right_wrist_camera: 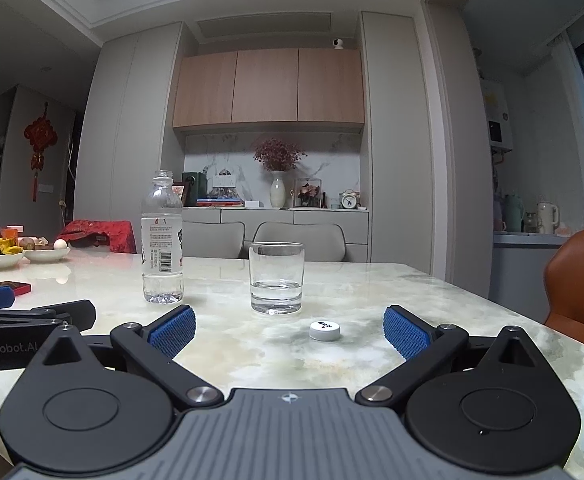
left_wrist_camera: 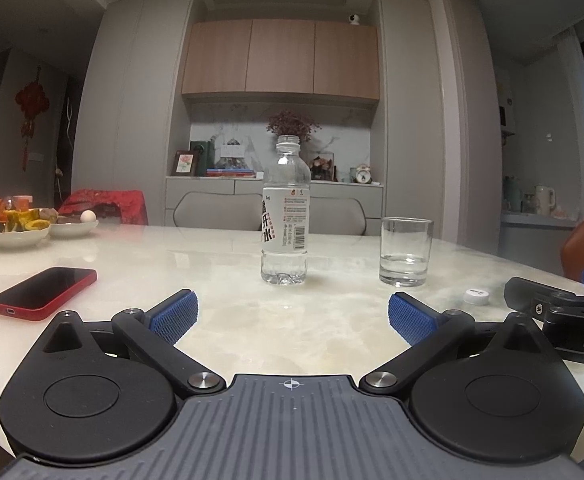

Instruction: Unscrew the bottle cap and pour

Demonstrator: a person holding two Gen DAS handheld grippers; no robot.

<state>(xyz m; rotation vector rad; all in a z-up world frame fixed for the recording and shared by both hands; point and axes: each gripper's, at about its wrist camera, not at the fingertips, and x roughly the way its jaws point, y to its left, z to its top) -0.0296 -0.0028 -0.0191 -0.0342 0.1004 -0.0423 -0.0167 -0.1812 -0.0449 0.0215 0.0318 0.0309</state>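
A clear plastic bottle with a white label stands upright and uncapped on the marble table; it is nearly empty and also shows in the right wrist view. A drinking glass with a little water stands to its right, also in the right wrist view. The white cap lies on the table in front of the glass, also in the left wrist view. My left gripper is open and empty, short of the bottle. My right gripper is open and empty, with the cap between its fingers' line.
A red phone lies on the table at the left. Bowls of food stand at the far left. Grey chairs stand behind the table; an orange chair is at the right edge.
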